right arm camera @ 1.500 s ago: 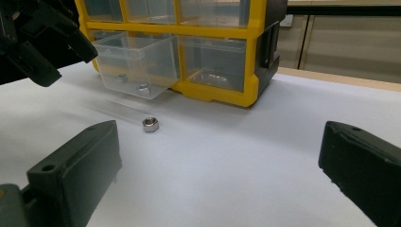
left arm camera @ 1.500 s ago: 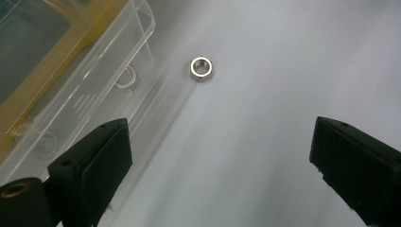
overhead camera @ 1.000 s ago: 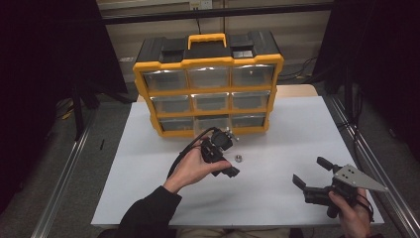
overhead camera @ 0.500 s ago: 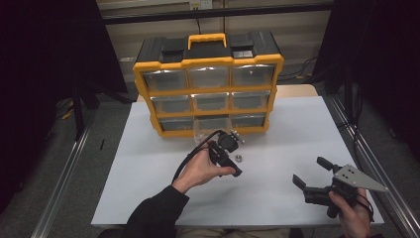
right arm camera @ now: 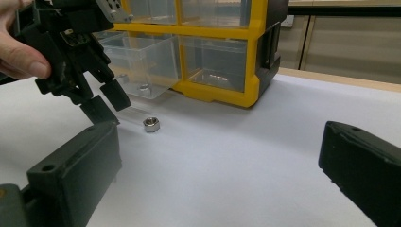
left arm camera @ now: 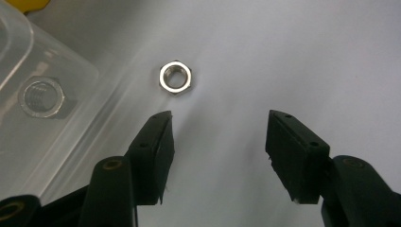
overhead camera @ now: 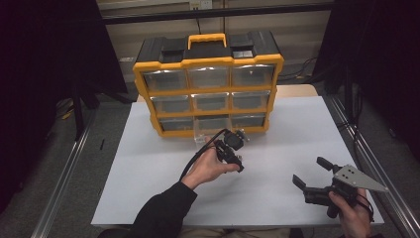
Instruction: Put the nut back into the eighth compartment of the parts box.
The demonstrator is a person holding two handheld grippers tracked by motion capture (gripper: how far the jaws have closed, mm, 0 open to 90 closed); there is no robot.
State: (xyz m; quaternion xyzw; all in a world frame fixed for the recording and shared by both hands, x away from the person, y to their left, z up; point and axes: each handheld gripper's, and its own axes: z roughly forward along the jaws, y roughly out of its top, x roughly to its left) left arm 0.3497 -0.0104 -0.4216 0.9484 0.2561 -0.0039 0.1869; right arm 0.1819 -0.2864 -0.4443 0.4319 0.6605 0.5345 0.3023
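White tabletop (overhead camera: 297,129), dark room; both grippers open and empty, left (left arm camera: 217,142) closing.

This is looking like a lab or workshop recording booth: black curtains (overhead camera: 44,74) are hanging at both frame edges, a white table (overhead camera: 297,134) on aluminium rails (overhead camera: 64,183) is filling the centre, and a yellow parts organizer (overhead camera: 208,84) is standing at upper centre.

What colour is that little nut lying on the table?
Shiny silver metal; the nut shows best in the left gripper view.
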